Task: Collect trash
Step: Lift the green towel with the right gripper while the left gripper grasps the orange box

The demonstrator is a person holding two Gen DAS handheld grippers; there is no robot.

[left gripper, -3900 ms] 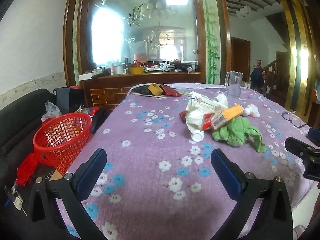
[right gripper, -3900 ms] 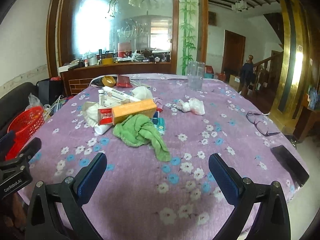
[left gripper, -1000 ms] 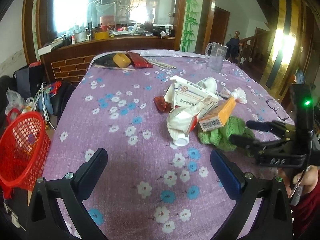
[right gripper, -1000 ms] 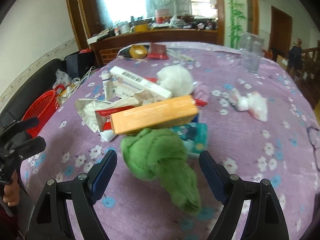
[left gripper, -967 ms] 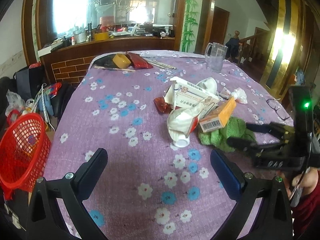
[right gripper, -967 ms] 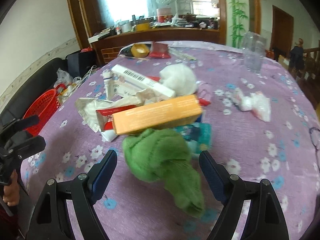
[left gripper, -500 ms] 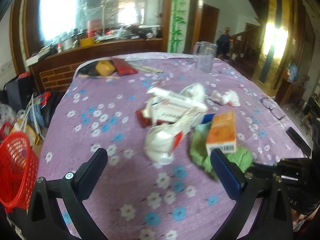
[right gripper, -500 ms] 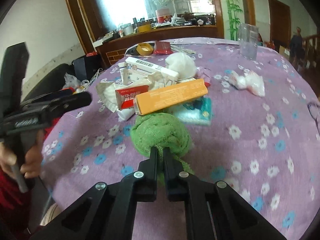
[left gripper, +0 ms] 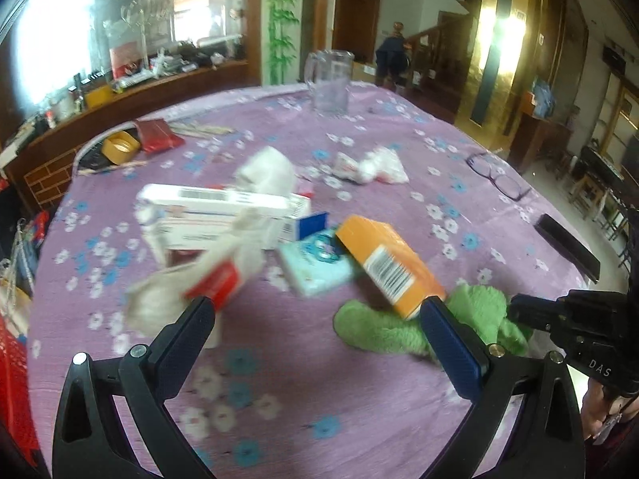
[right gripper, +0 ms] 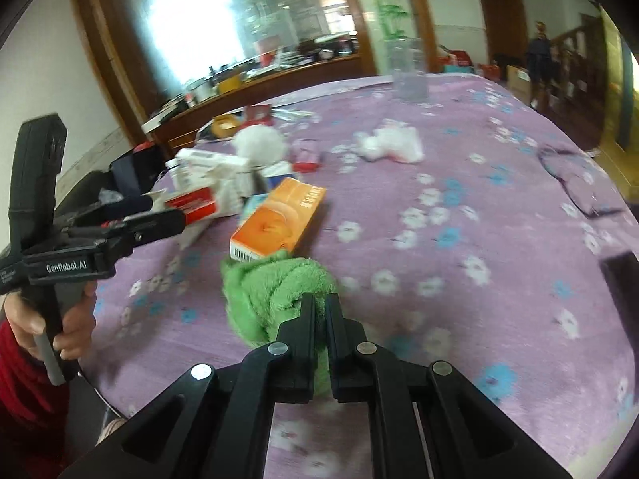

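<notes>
Right tool (right gripper: 318, 299): jaws pressed narrow on a fold of the green cloth (right gripper: 275, 291), which lies bunched on the near part of the worktop (right gripper: 479, 207). In the left wrist view the same cloth (left gripper: 383, 329) sits at the near right, with the right tool (left gripper: 515, 311) reaching into it from the right edge.

Left tool (left gripper: 315, 319): jaws wide, nothing between them, held above the near edge of the worktop (left gripper: 303, 391). In the right wrist view it appears at the left (right gripper: 163, 213), gripped by a hand (right gripper: 64, 327) with a red sleeve (right gripper: 24, 375).

Trash pile: an orange box (left gripper: 389, 265) rests with its near end touching the cloth; in the right wrist view the box (right gripper: 279, 221) lies just beyond the cloth. To its left lie a pale blue packet (left gripper: 315, 265), a long white box (left gripper: 215, 209) with a barcode, and a crumpled white and red wrapper (left gripper: 199, 279), blurred. A white wad (left gripper: 267, 171) lies behind the white box; a crumpled white bag (left gripper: 371, 165) sits apart, farther right.

Other items: a clear jug (left gripper: 329, 82) at the far side, spectacles (left gripper: 499, 179) at the right, a dark flat object (left gripper: 567, 245) at the right edge, a tape roll (left gripper: 120, 145) and red pouch (left gripper: 157, 135) at the far left. The worktop is covered by a purple flowered cloth. A red basket (left gripper: 12, 379) shows at the left edge, below the worktop.
</notes>
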